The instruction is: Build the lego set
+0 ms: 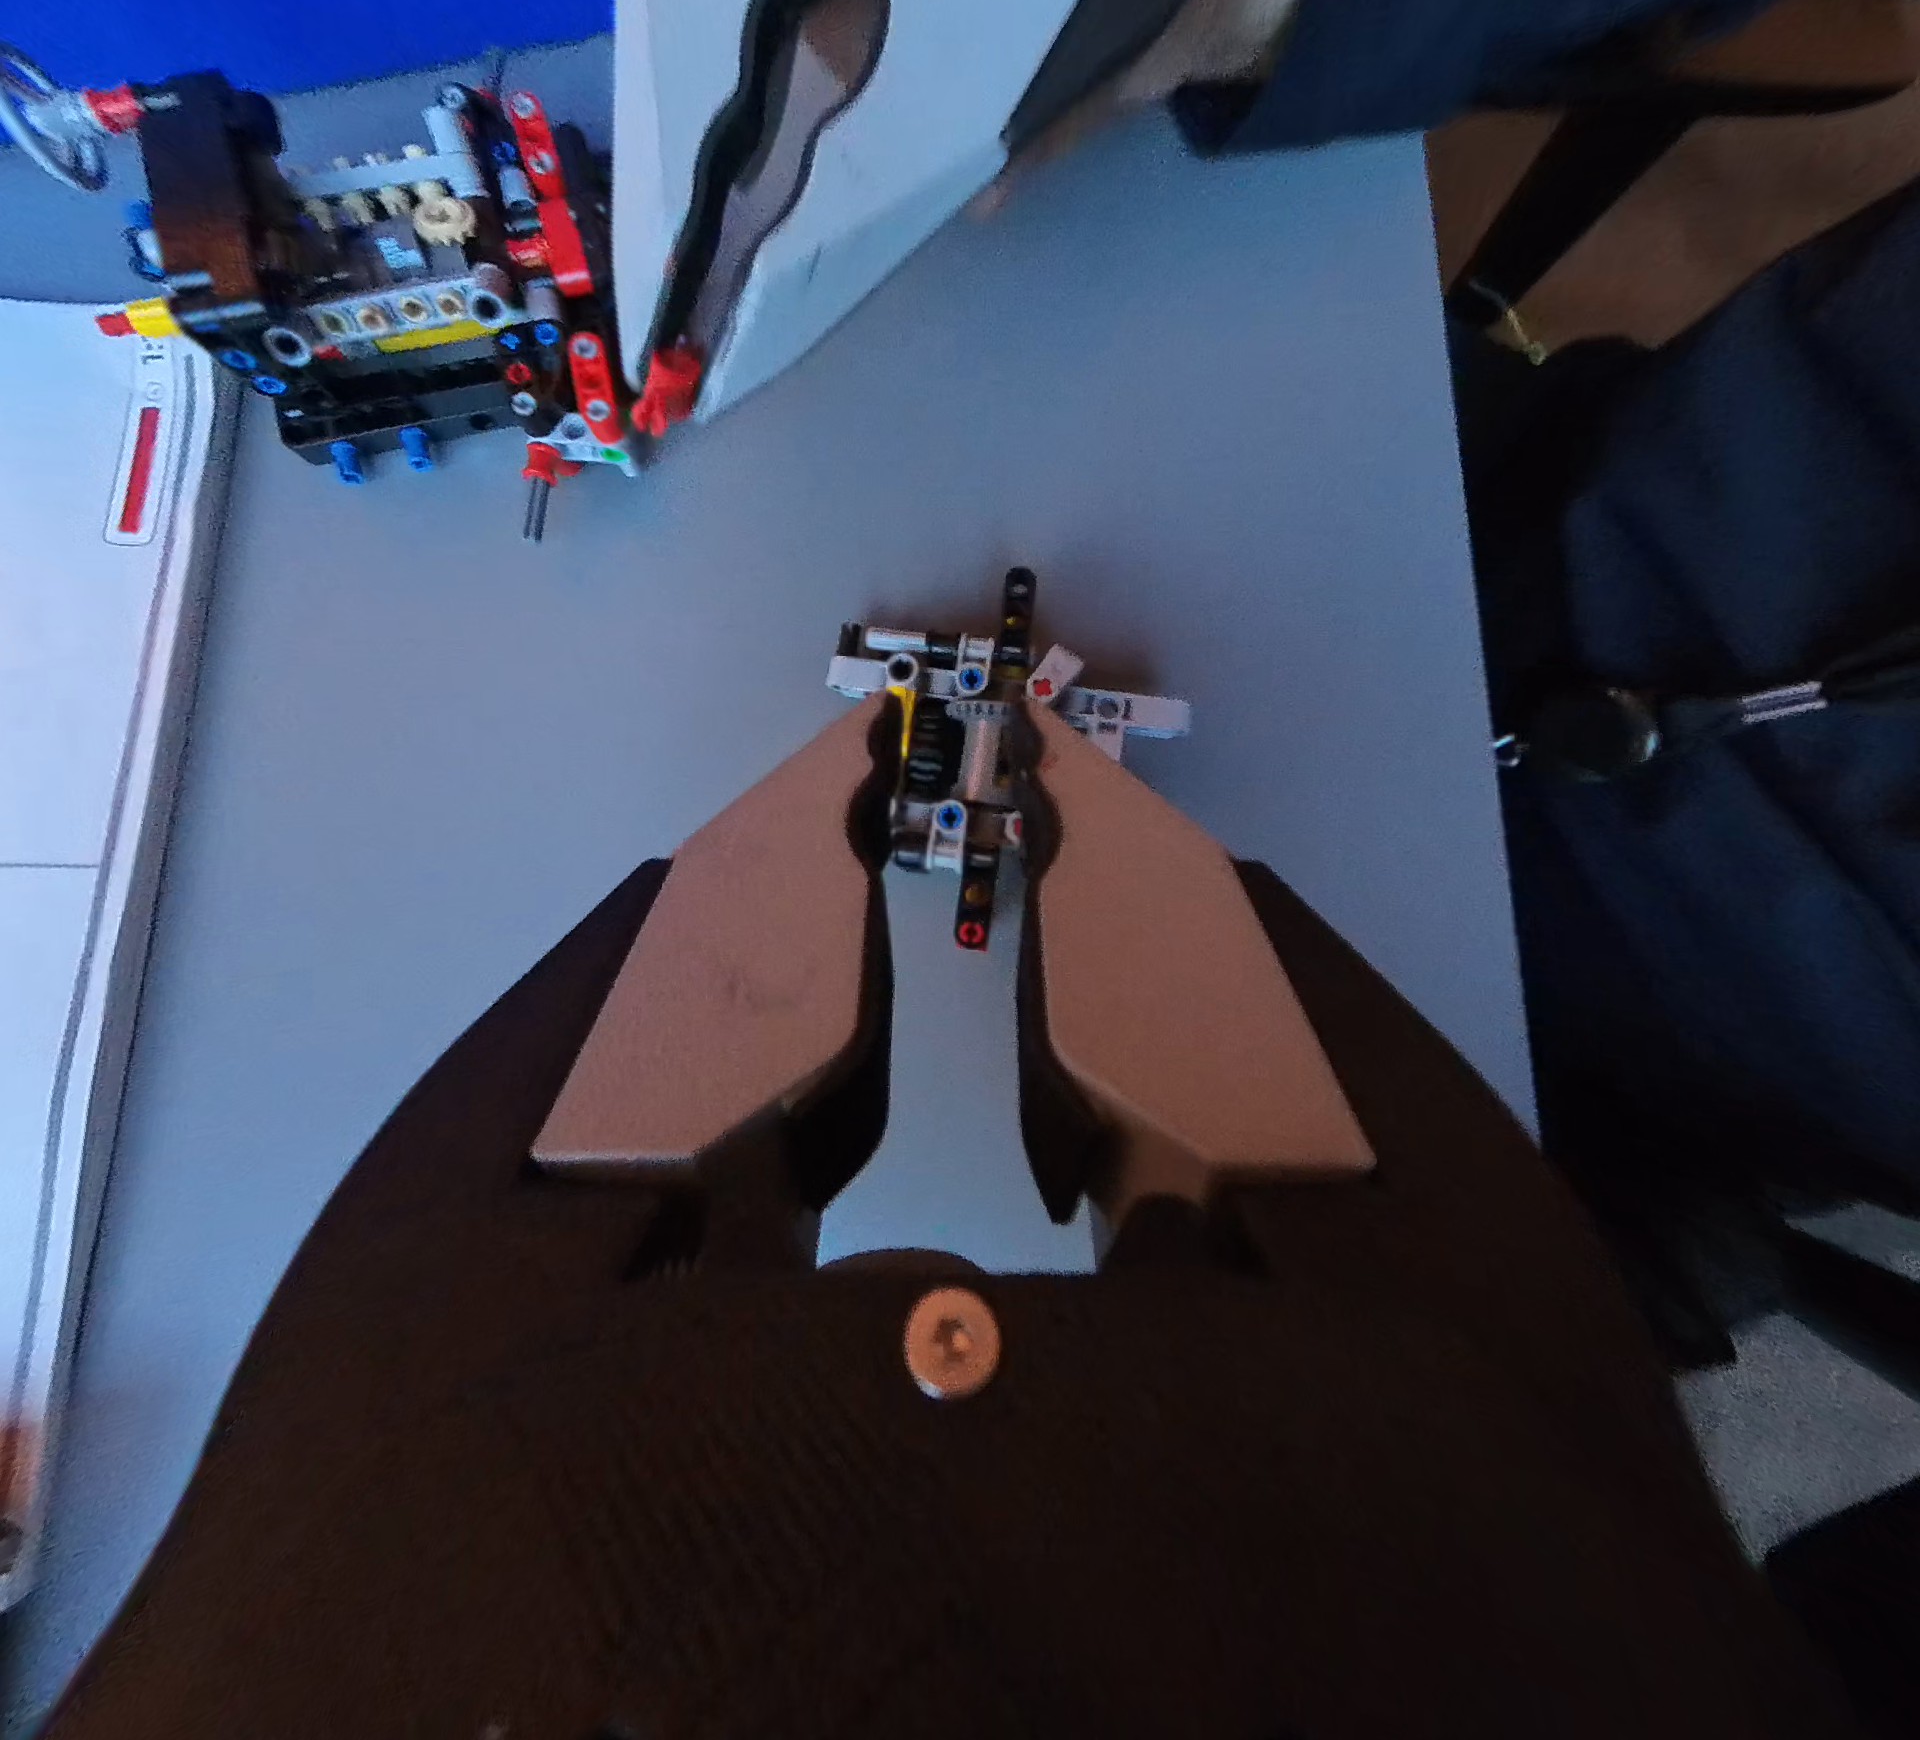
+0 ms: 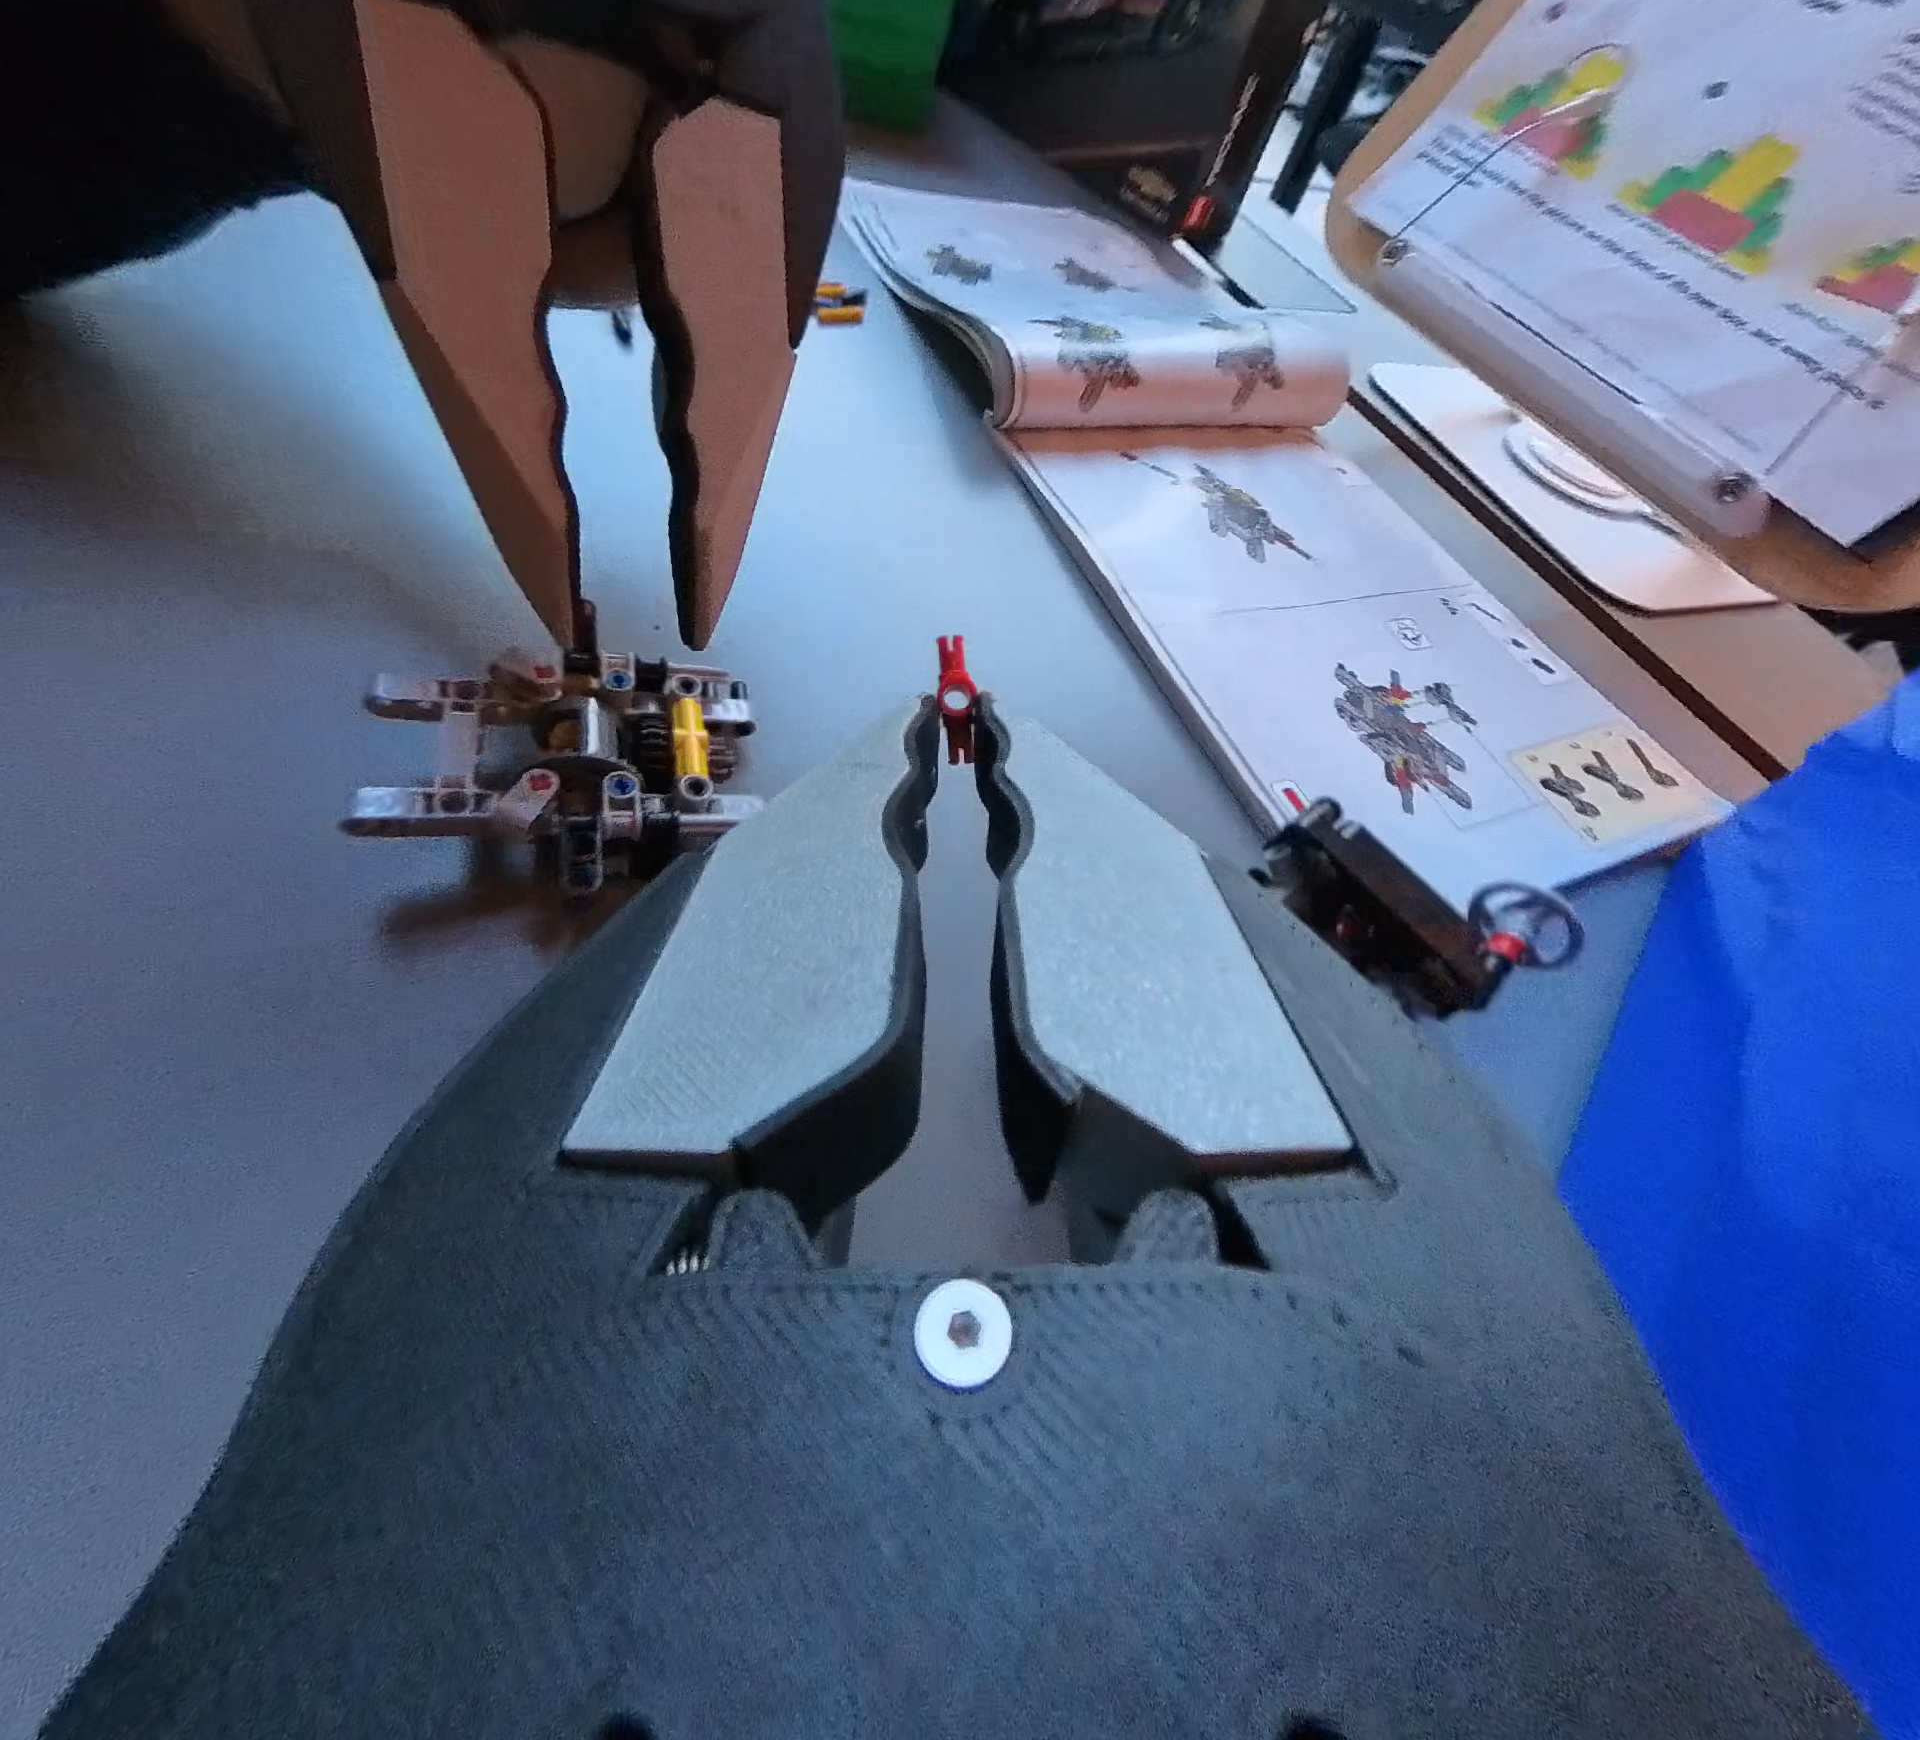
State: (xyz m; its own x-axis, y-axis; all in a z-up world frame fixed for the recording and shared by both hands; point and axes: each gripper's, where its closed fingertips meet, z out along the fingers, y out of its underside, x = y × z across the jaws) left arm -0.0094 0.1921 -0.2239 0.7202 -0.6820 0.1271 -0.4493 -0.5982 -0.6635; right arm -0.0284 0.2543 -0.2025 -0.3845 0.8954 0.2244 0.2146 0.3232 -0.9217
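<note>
My left gripper (image 1: 961, 703) has brown fingers and is open. It points down at a small grey and black brick assembly (image 1: 966, 755) that lies on the grey table (image 1: 520, 807). The assembly sits between the fingers without being pressed. In the right wrist view the left gripper (image 2: 636, 641) hovers just over that assembly (image 2: 582, 745), one fingertip (image 2: 566, 620) beside its upright black beam. My right gripper (image 2: 956, 703) has grey fingers and is shut on a small red pin connector (image 2: 956, 698), held above the table. It also shows in the left wrist view (image 1: 665, 381).
A larger black, red and grey brick assembly (image 1: 384, 288) stands at the far left, also seen in the right wrist view (image 2: 1382, 911). An open instruction booklet (image 2: 1351, 568) lies to the right. A board with printed sheets (image 2: 1662, 132) stands behind it. A person's dark clothing (image 1: 1714, 755) is past the table edge. The gap from one gripper's tips to the other's is roughly 7 cm.
</note>
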